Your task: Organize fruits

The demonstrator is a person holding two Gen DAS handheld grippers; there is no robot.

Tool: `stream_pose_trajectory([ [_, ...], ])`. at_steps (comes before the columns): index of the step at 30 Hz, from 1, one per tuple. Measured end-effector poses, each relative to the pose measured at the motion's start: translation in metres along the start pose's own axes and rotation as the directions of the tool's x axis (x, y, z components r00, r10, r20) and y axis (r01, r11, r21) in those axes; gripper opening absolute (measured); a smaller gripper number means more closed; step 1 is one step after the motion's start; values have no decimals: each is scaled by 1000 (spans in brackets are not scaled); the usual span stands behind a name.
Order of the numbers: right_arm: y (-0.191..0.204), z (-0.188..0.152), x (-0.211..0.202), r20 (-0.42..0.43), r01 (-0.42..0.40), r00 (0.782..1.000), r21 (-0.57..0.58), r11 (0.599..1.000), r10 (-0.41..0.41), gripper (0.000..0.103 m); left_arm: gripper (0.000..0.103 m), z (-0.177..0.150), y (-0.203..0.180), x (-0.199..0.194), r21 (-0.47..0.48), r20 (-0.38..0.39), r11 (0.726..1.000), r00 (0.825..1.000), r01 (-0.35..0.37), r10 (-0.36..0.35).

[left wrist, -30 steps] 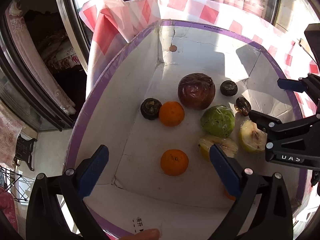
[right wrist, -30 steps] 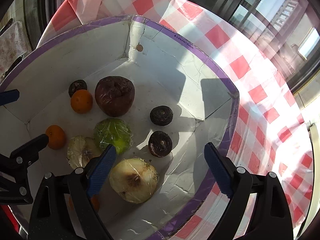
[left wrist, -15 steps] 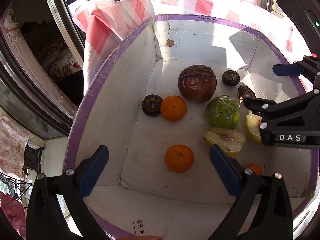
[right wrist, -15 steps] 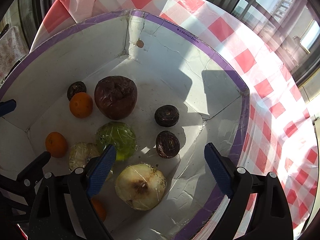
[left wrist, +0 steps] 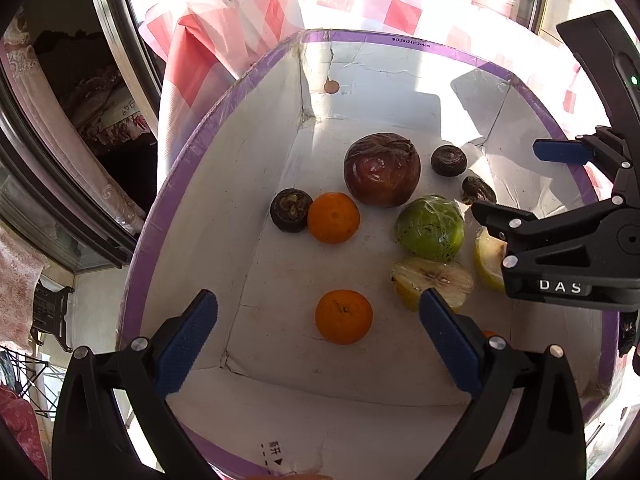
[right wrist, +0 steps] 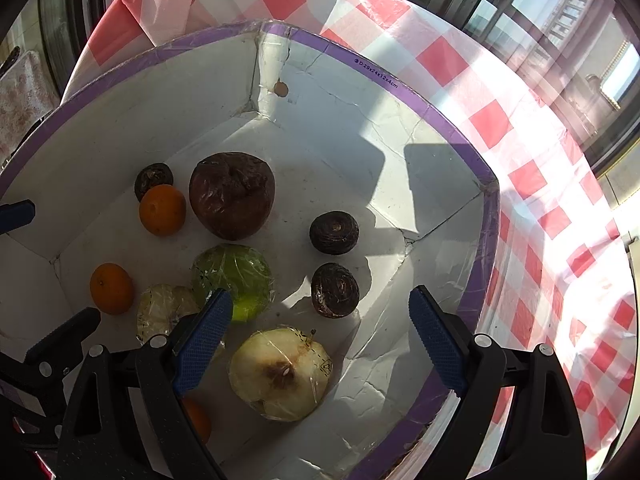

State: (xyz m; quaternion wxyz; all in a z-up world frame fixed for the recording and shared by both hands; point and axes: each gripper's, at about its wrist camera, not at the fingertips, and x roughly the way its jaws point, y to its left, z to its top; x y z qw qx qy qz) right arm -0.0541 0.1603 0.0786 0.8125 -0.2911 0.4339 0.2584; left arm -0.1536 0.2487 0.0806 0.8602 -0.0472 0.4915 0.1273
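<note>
A shallow white cardboard box with a purple rim (right wrist: 490, 216) on a red-checked table (right wrist: 540, 184) holds wrapped fruits: oranges (left wrist: 343, 316), a green one (left wrist: 430, 227), a dark red one (left wrist: 382, 169). Both grippers, left (left wrist: 318, 328) and right (right wrist: 320, 328), hover above with jaws spread wide and empty. Whether sorting is starting or finished is unclear.

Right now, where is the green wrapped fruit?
In the box, mid-floor in both views: the green wrapped fruit sits just before the large dark-red fruit.

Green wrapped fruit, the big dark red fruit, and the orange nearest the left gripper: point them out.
Green wrapped fruit (left wrist: 430, 227), left wrist view, centre of its top.
Big dark red fruit (left wrist: 382, 170), left wrist view, its glossy front.
Orange (left wrist: 344, 317), left wrist view, near its stem dimple.
</note>
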Motion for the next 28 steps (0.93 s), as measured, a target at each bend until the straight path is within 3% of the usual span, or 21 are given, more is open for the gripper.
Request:
stream_pose_trajectory([
  [4,-2,0,-1,1,-20,1000,3,1000,20,87,101,5,1,-1,-35,-22,999,999,24,-25],
  [13,-10,0,-5,15,-102,995,17,995,101,87,101,13,-3,11,-48,-92,997,994,-57,52],
  [18,-10,-1,-5,12,-115,993,0,993,115,87,101,15,3,9,-103,-71,987,991,-123,116],
  [28,-9,-3,-8,34,-126,991,-5,992,126,87,101,17,5,7,-145,-107,978,985,-151,136],
])
